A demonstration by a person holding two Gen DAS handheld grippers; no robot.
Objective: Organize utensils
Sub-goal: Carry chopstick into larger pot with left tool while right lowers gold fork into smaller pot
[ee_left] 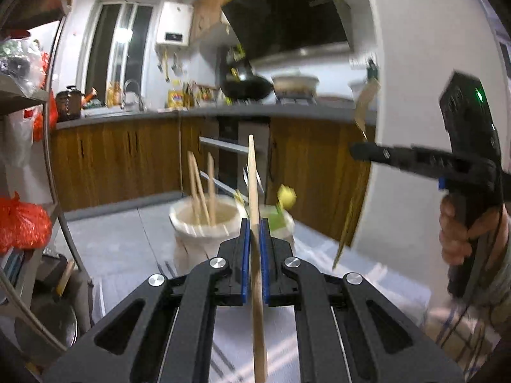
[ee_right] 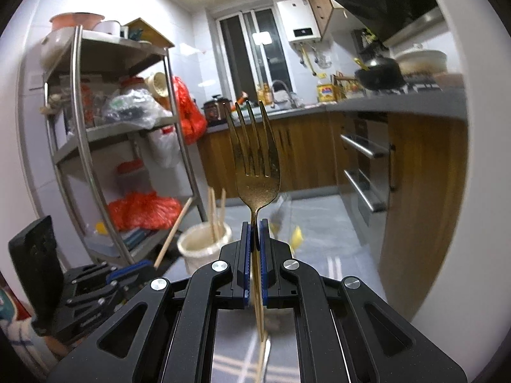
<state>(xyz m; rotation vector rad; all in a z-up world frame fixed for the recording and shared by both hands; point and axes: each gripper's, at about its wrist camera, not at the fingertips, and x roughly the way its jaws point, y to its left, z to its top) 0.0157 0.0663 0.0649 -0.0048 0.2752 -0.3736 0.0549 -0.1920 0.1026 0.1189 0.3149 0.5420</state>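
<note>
My left gripper [ee_left: 254, 223] is shut on a wooden chopstick [ee_left: 254, 185] that points up and away between the blue pads. Beyond it stands a white holder [ee_left: 204, 223] with several chopsticks in it, and beside it a second white holder [ee_left: 282, 223] with something yellow-green. My right gripper [ee_right: 255, 223] is shut on the neck of a gold fork [ee_right: 255, 156], tines up. The same fork [ee_left: 367, 102] shows blurred at the right of the left wrist view, held by the right gripper [ee_left: 354, 152]. The left gripper [ee_right: 150, 265] and its chopstick [ee_right: 174, 233] appear low left in the right wrist view.
A metal shelf rack [ee_right: 80, 127] with bags and jars stands on the left. Wooden cabinets [ee_right: 303, 153] under a grey counter run along the back and right, with a wok [ee_right: 380, 75] on the stove. A person's hand [ee_left: 456, 233] holds the right gripper's handle. A striped cloth [ee_right: 230, 364] lies below.
</note>
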